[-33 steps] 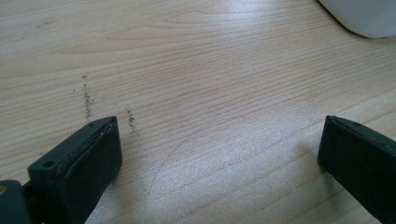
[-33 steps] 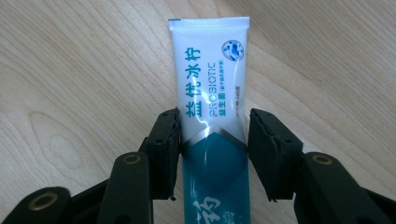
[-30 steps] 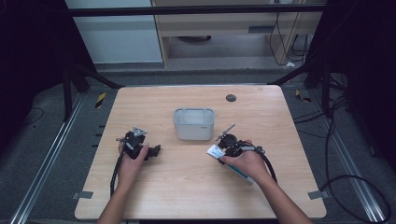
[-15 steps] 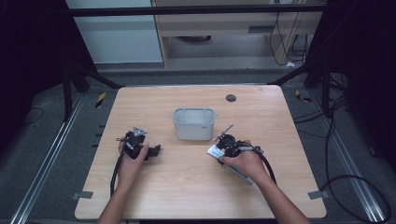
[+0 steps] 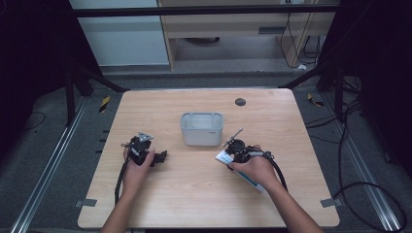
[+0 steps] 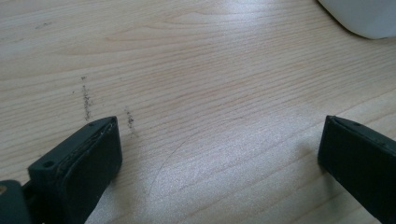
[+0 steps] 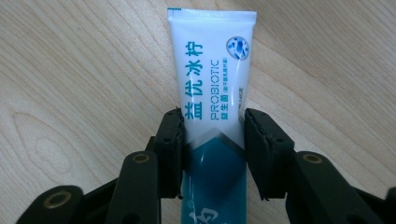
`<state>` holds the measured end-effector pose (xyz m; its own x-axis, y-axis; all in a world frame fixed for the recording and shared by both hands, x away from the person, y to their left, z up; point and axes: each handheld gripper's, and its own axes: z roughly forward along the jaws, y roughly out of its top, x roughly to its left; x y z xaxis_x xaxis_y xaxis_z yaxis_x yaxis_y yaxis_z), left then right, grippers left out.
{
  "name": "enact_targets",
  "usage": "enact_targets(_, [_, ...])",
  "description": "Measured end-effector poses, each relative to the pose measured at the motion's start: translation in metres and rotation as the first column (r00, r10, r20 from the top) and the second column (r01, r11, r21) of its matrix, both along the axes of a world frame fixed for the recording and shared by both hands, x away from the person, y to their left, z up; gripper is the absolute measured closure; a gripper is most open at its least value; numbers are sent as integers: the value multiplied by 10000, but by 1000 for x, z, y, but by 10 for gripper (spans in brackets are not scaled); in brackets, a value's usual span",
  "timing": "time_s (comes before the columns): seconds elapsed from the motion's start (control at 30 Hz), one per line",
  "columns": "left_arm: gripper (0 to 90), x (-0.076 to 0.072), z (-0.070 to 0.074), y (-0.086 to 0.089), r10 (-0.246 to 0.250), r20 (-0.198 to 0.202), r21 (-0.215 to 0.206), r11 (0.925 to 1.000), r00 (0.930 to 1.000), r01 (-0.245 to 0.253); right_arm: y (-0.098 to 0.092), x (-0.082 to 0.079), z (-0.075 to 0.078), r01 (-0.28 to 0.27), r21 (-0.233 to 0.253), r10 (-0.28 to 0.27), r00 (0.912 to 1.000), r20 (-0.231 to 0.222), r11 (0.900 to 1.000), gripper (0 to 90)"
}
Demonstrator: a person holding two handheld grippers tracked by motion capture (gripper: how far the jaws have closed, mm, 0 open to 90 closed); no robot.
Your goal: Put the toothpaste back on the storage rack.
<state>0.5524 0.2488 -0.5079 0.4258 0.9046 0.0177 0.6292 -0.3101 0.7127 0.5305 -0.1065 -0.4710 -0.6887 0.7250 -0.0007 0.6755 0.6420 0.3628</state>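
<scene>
A white and teal toothpaste tube (image 7: pixel 212 70) lies flat on the wooden table (image 5: pixel 204 194), its crimped end pointing away from the right gripper's camera. My right gripper (image 7: pixel 212 126) is shut on the tube's middle, one jaw pressed against each side. From above, the tube (image 5: pixel 251 181) pokes out from under the right hand, and the right gripper (image 5: pixel 231 154) sits just right of the table's centre. My left gripper (image 6: pixel 219 130) rests low over bare wood, open wide with nothing between its jaws. In the high view the left gripper (image 5: pixel 162 156) is at the table's left.
A pale translucent bin (image 5: pixel 202 128) stands at mid-table between and beyond the two grippers; its corner (image 6: pixel 364 16) shows top right in the left gripper view. A small dark round spot (image 5: pixel 240 102) marks the far side. Cables trail off both grippers.
</scene>
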Motion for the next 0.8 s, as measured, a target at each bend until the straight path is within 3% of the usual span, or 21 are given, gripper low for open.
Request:
enact_targets(0.47, [0, 0, 0, 0, 2, -2, -3, 10000, 10000, -2, 2, -3, 3, -180, -205, 184, 9997, 180, 9996, 698])
enact_targets(0.8, [0, 0, 0, 0, 2, -2, -5, 10000, 10000, -2, -5, -4, 9, -14, 302, 6, 9997, 260, 9995, 779])
